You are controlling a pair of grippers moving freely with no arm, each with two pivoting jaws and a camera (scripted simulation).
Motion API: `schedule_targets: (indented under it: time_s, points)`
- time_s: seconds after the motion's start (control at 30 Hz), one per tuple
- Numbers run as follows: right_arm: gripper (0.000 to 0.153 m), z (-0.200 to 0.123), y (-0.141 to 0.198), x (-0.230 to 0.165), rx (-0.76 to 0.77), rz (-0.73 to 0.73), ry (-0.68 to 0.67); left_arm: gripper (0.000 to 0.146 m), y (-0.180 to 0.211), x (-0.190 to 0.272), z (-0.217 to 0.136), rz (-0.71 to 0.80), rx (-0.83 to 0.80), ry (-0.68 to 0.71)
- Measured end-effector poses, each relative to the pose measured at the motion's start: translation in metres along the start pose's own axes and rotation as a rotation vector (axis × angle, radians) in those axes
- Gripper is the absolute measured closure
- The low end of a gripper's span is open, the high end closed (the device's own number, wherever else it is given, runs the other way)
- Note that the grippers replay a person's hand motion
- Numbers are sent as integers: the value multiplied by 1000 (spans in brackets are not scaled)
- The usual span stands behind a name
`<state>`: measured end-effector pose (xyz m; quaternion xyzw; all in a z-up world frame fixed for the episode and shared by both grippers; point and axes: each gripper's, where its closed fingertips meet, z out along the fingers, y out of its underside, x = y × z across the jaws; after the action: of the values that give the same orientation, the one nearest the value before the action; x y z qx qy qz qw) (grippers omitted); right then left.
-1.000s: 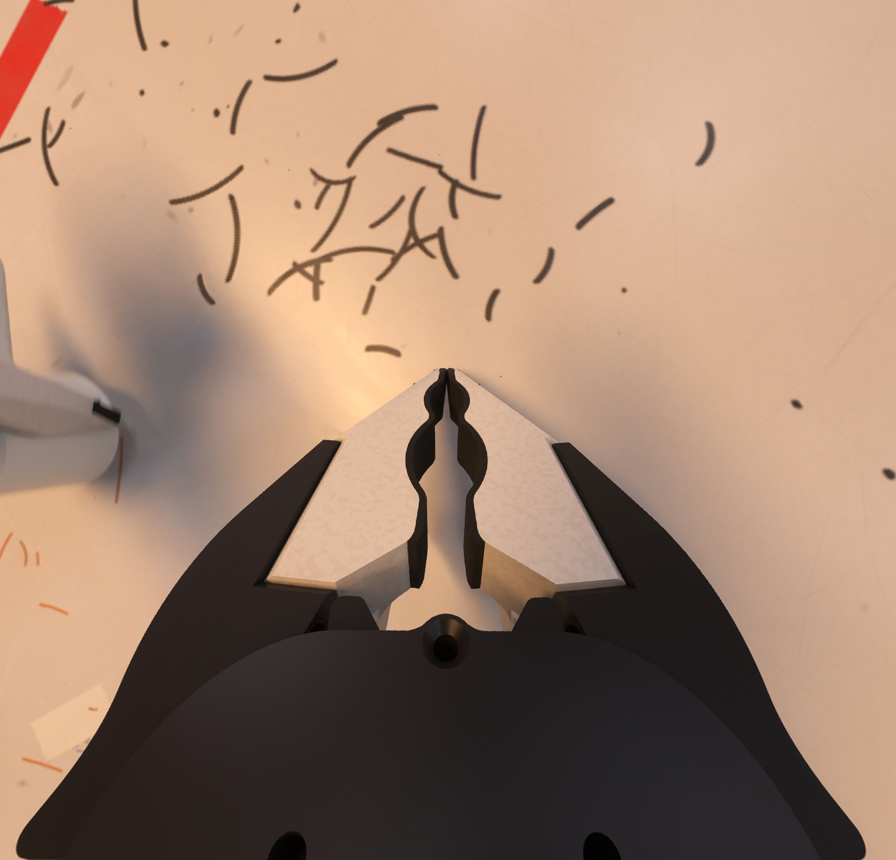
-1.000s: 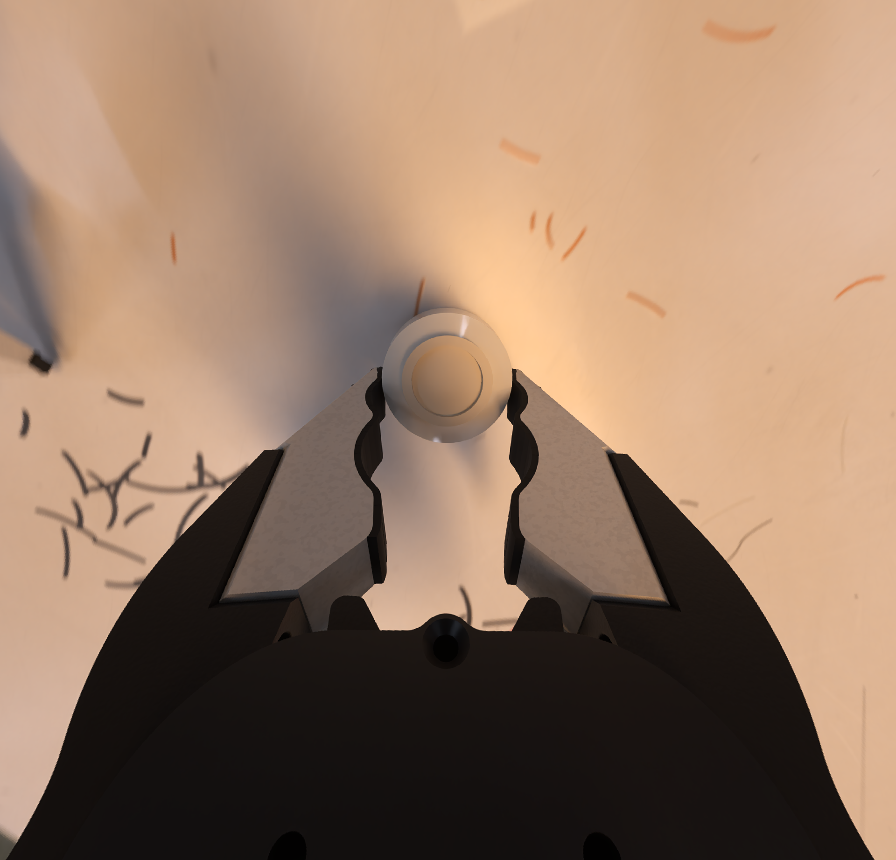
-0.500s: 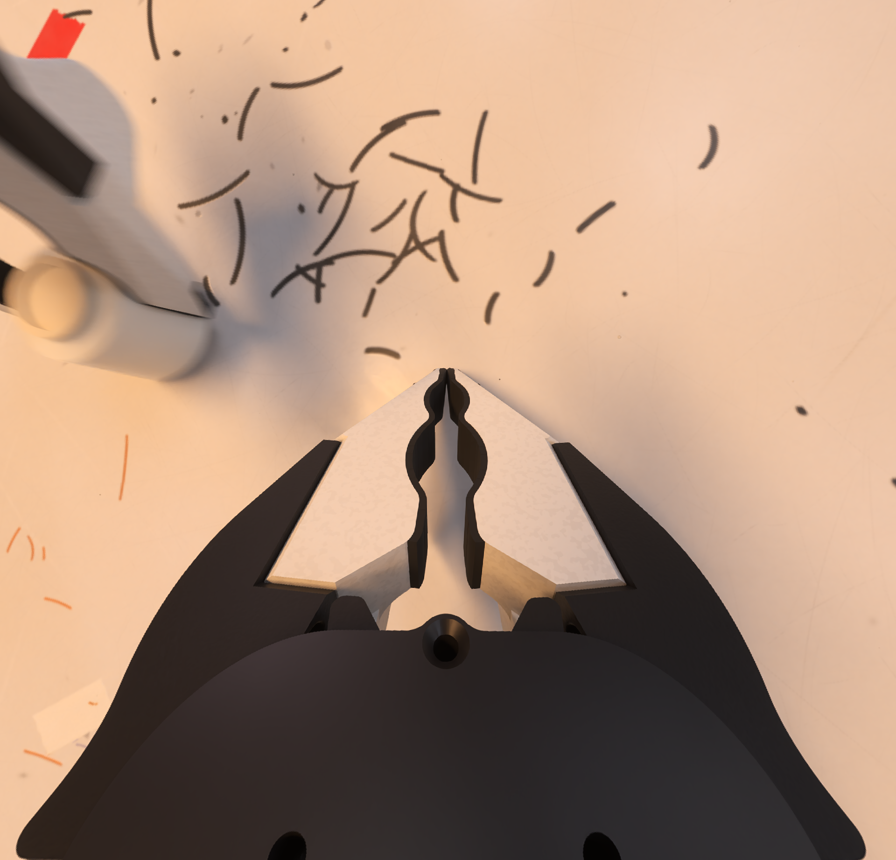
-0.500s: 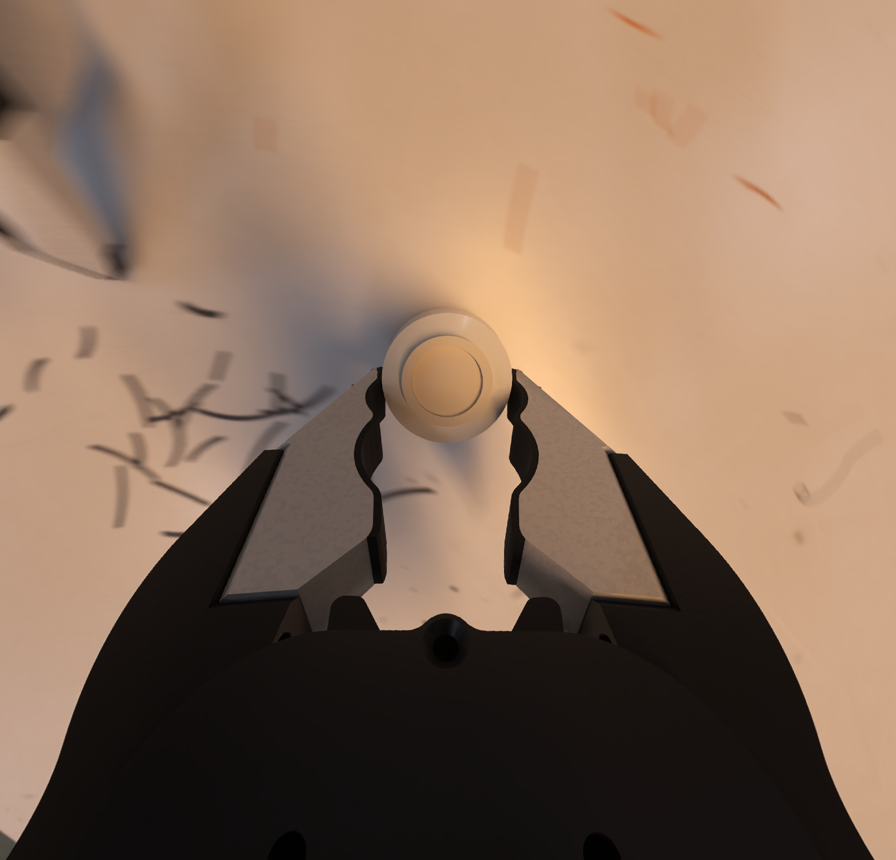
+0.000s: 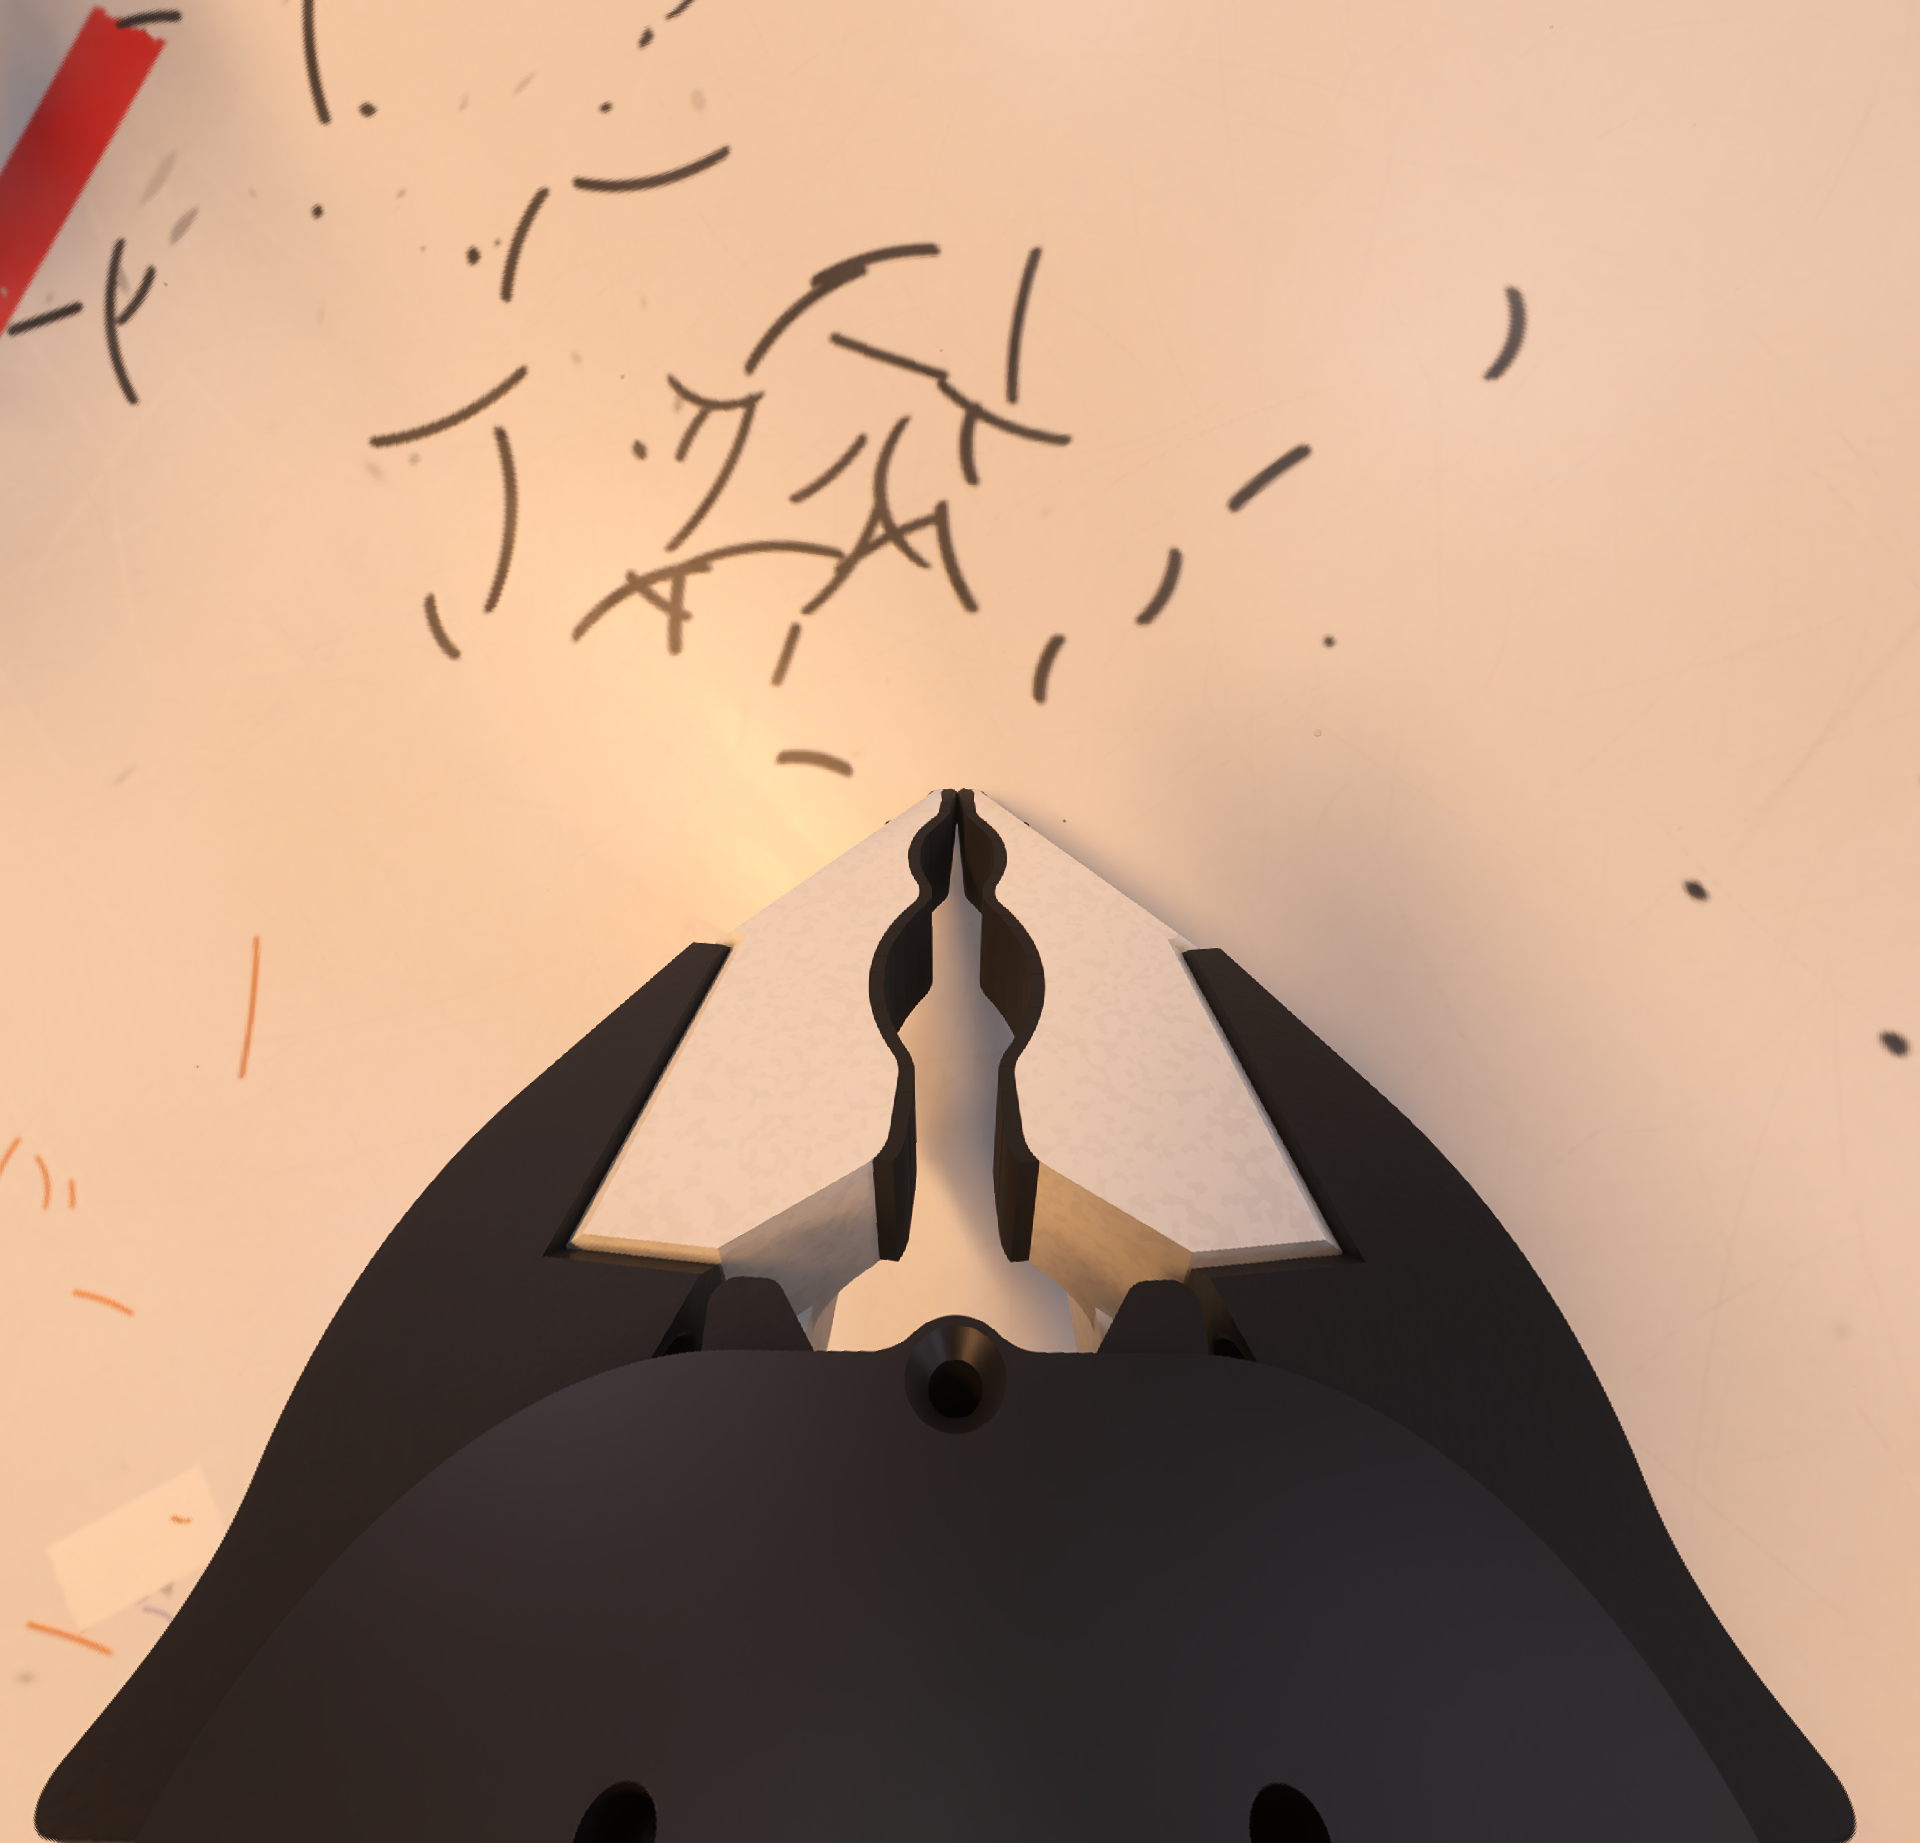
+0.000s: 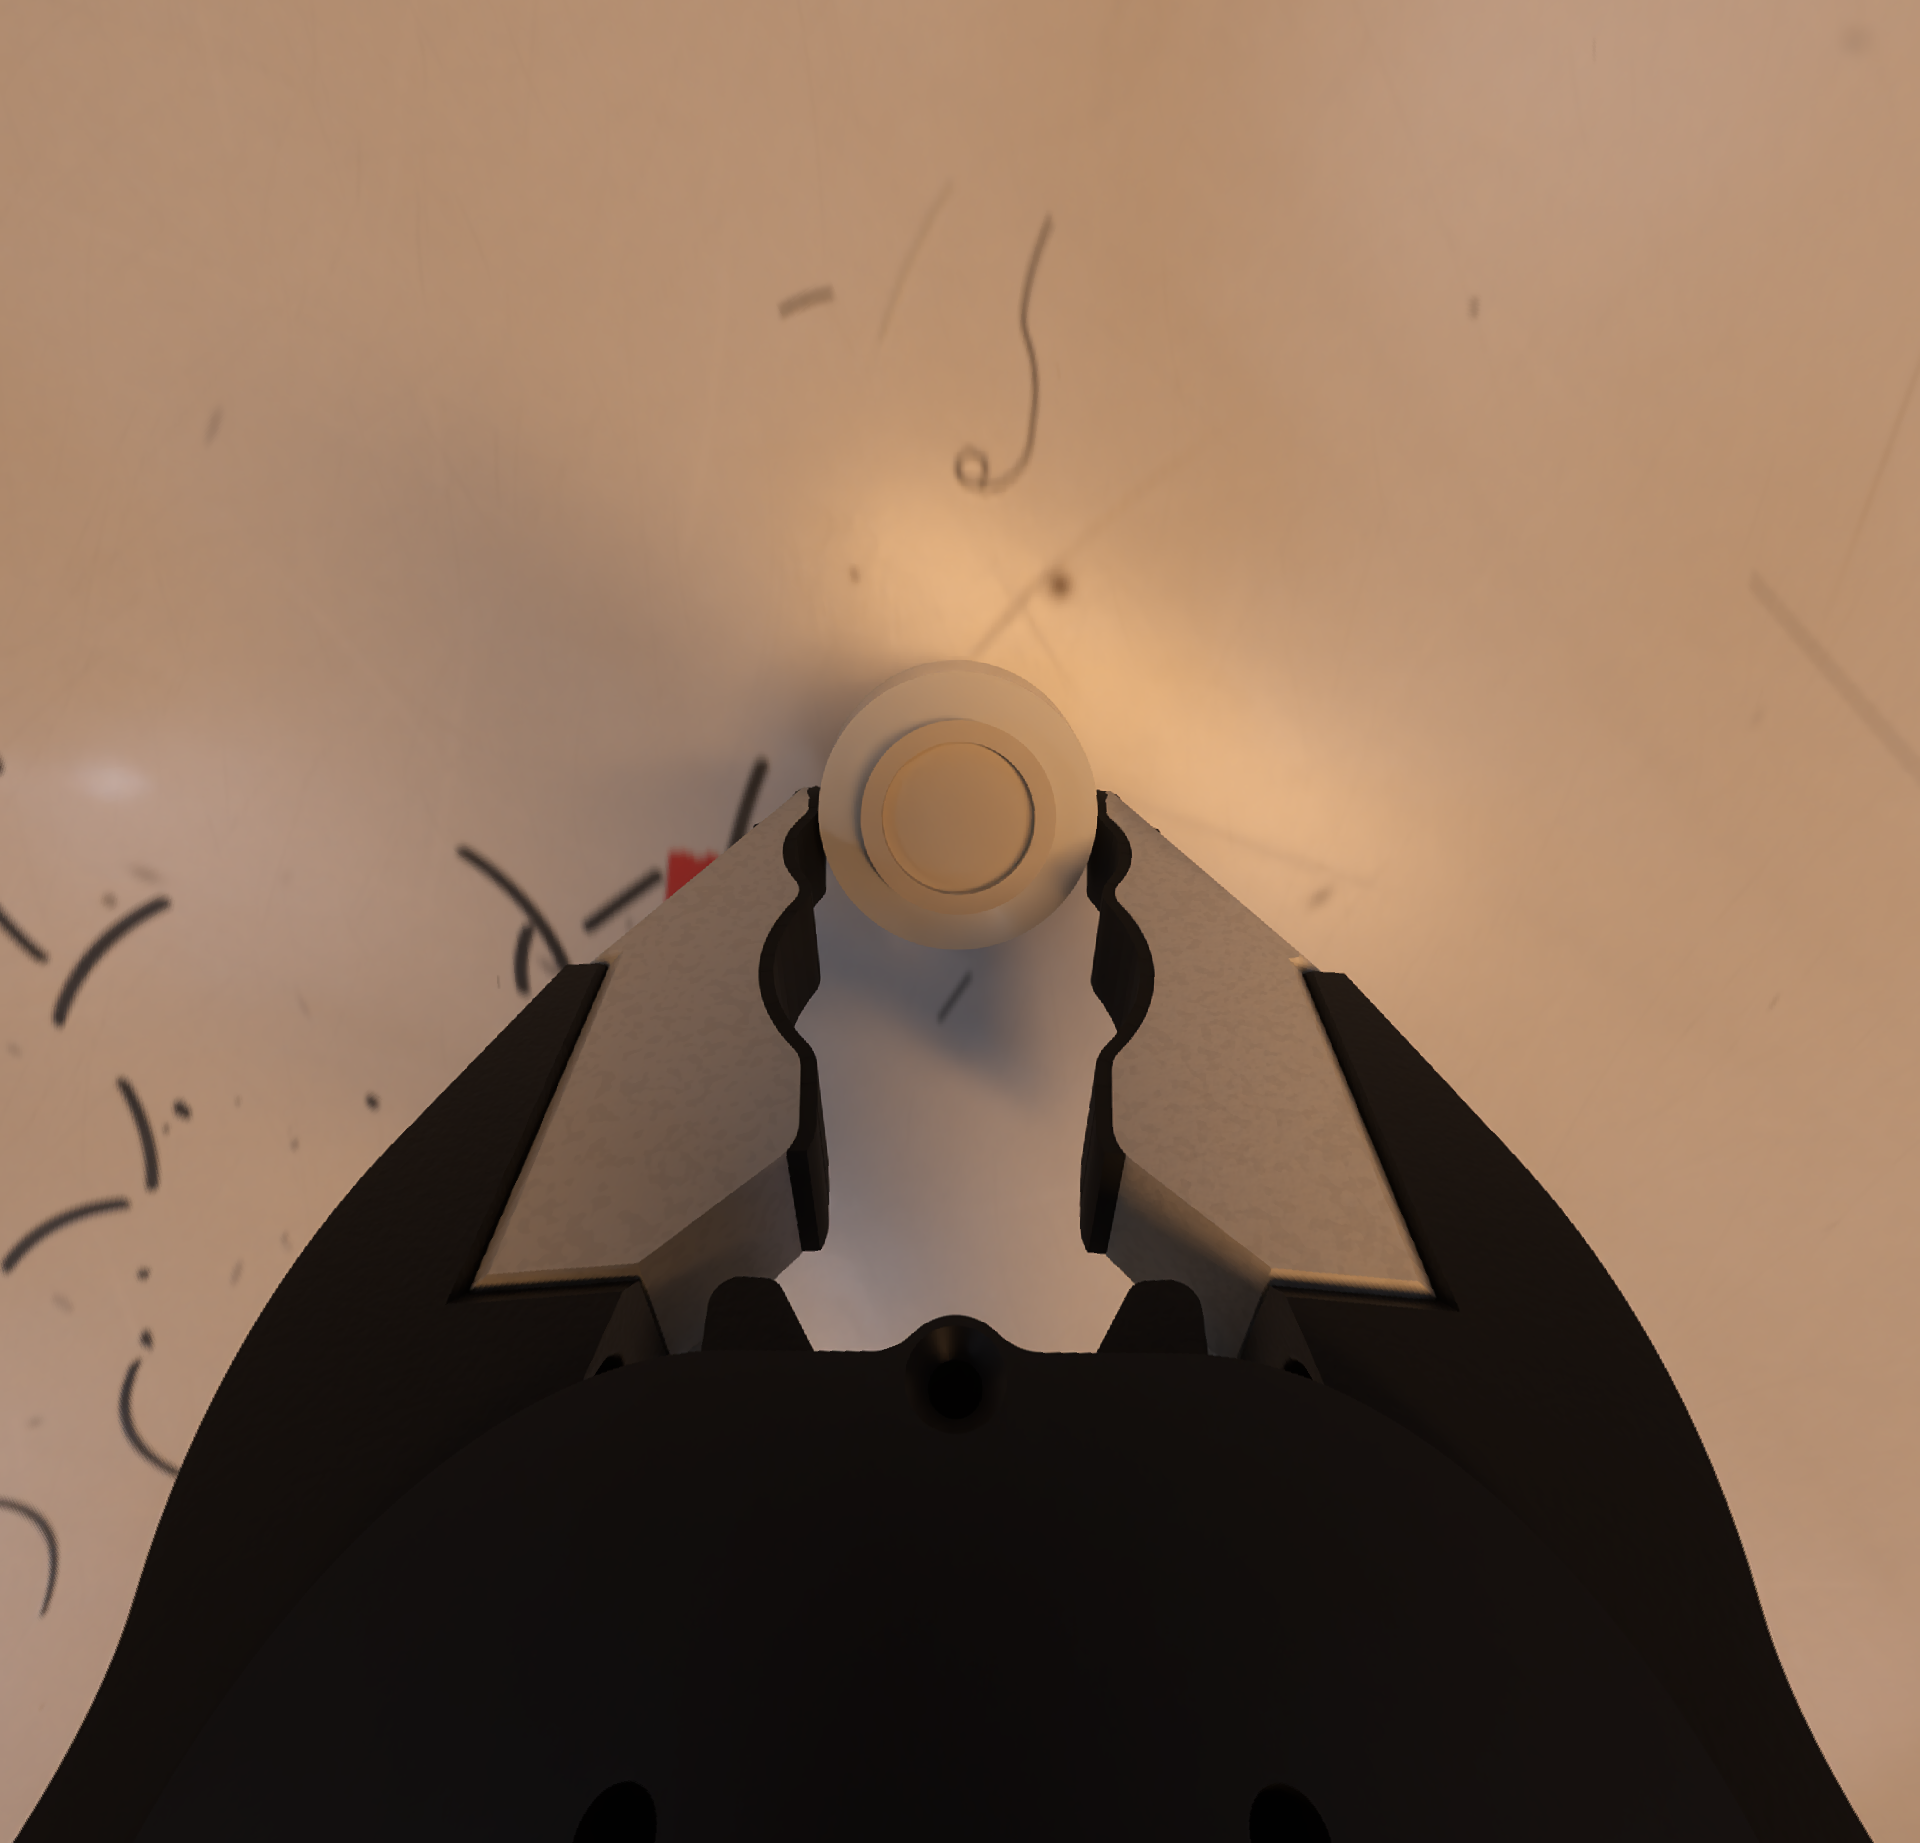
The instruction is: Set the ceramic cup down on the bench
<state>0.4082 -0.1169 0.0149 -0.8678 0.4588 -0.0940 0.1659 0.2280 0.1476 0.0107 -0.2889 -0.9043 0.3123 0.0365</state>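
Observation:
In the right wrist view my right gripper [image 6: 956, 806] is shut on the ceramic cup [image 6: 956, 806], a small cream cup seen end-on between the fingertips, above the pale bench [image 6: 1455, 443]. Its shadow falls on the bench just under it. In the left wrist view my left gripper [image 5: 957, 796] is shut and empty, fingertips together, pointing down at the bench [image 5: 1455, 183]. The cup and the right gripper do not show in the left wrist view.
Dark curved shavings [image 5: 831, 443] lie scattered on the bench ahead of the left gripper, with a red strip [image 5: 73, 152] at the far left and thin orange slivers [image 5: 247, 1004] beside it. More dark shavings [image 6: 104, 952] lie left of the right gripper; a bit of red [image 6: 686, 871] shows by its left finger.
The right gripper has carried the cup across the bench and out of the left wrist view. The left gripper has stayed still and shut.

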Motion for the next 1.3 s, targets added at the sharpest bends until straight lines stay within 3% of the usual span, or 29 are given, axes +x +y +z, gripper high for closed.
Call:
schedule_targets:
  time_s: [0.1, 0.27, 0.4, 0.47, 0.53, 0.63, 0.8, 0.87, 1.1, 1.2, 1.3]
  points:
    - [102, 10, -26, -13, -43, -64, 13, 146, 0, 1, 0, -5, -2, 4]
    - [102, 18, -50, -78, -63, -235, -41, 146, -1, 1, 0, -5, 1, 11]
    - [102, 12, -35, -134, -88, -395, -106, 146, -1, 1, 0, -2, 3, 14]
    - [102, 5, -18, -144, -114, -463, -130, 146, -2, 1, 0, 0, 6, 16]
    - [102, -1, -2, -119, -175, -460, -108, 146, -3, 0, 0, -6, 16, 22]
    - [102, -10, 9, -41, -294, -364, 36, 146, -4, 0, 0, 5, 12, 9]
    - [102, -14, -49, 42, -62, -17, 63, 146, -6, -1, 2, 8, 10, 1]
    - [102, -5, -65, 65, -37, 81, 74, 146, -7, -1, 2, 6, 12, 4]
    - [102, 33, -71, 93, -76, 190, 95, 146, -8, -1, 2, 2, 17, 11]
    - [102, 29, -73, 93, -77, 169, 118, 146, -9, -1, 1, 0, 20, 16]
    - [83, 2, -94, 86, 64, 122, 127, 146, -9, -1, 1, -7, 22, 21]
